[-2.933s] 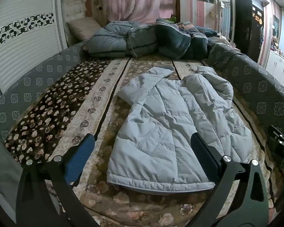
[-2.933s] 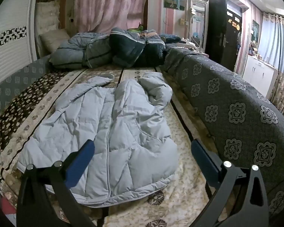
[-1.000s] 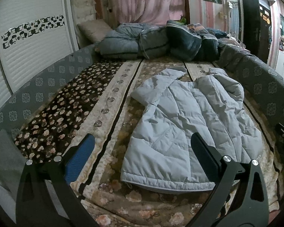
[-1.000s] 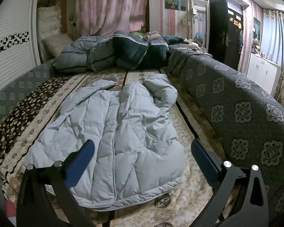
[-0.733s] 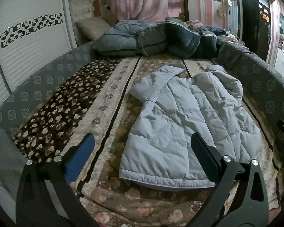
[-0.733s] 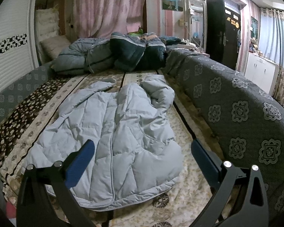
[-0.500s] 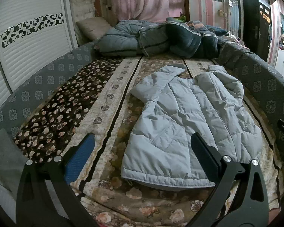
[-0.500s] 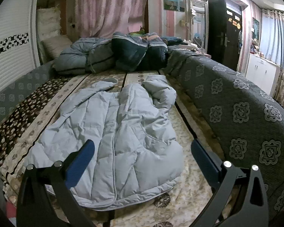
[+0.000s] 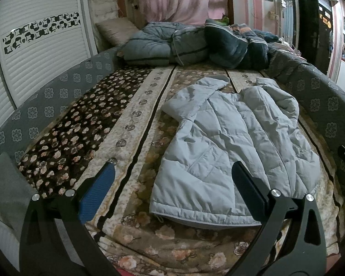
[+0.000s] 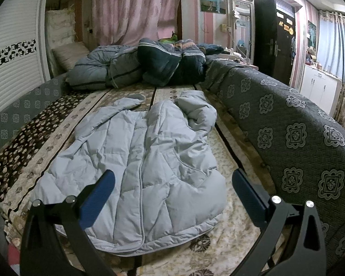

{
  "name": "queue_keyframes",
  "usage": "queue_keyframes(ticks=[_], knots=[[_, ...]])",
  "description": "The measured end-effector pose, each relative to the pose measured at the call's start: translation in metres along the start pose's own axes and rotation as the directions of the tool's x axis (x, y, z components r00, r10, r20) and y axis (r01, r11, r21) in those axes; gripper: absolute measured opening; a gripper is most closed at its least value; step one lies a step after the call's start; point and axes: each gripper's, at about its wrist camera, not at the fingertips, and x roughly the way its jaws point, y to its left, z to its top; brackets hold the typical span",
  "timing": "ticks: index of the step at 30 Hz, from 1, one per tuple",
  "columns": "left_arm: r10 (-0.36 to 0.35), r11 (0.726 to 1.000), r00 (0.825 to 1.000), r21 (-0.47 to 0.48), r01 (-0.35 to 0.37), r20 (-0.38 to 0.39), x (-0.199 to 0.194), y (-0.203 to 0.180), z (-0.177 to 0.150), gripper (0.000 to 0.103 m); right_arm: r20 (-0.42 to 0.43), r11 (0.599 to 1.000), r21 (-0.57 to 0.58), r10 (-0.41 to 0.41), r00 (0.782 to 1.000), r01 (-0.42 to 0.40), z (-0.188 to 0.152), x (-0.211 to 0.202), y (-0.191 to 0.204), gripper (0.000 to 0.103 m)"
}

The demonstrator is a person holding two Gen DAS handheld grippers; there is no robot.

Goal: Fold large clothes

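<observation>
- I am judging that the folding is only at the beginning: the pale blue padded jacket (image 9: 230,142) is lying spread on the floral bedcover (image 9: 135,124), front side up, with the zipper line running down the middle in the right wrist view.
- The far sleeve (image 9: 191,99) is lying out to the side, and the hood area (image 10: 195,110) is looking bunched, so I am seeing no finished fold yet. Sleeves, sides and the final halving are all left, in my judgement.
- I am holding the left gripper (image 9: 172,184) with its jaws wide apart and nothing between them. It is hovering above the near edge of the bed, and the jacket's left hem corner (image 9: 158,209) is lying just below and between the fingers, not touching them.
- I am holding the right gripper (image 10: 173,185) released as well, fingers spread and gripping nothing. The lower right part of the jacket is sitting between its fingers in the view, with the right hem corner (image 10: 209,220) near the right finger.
- The grey patterned sofa back (image 10: 299,138) is standing close beside the jacket on the right, and piled quilts (image 9: 195,43) are lying well apart at the far end.
</observation>
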Motion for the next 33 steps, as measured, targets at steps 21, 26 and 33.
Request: queue_keyframes(ticks=[21,26,33], knots=[[-0.004,1.000,1.000,-0.002,0.004,-0.005,0.002,0.001,0.001,0.100,0.000,1.000,-0.008,-0.002,1.000,0.002,-0.002,0.003,0.001,0.101],[0.001,1.000,1.000,0.015,-0.001,-0.006,0.001,0.000,0.002,0.100,-0.002,1.000,-0.009,-0.002,1.000,0.002,-0.001,0.002,0.001,0.101],[-0.004,1.000,1.000,0.007,0.004,0.003,-0.012,0.006,0.003,0.100,0.021,1.000,-0.004,0.000,1.000,0.000,0.004,-0.006,0.004,0.101]])
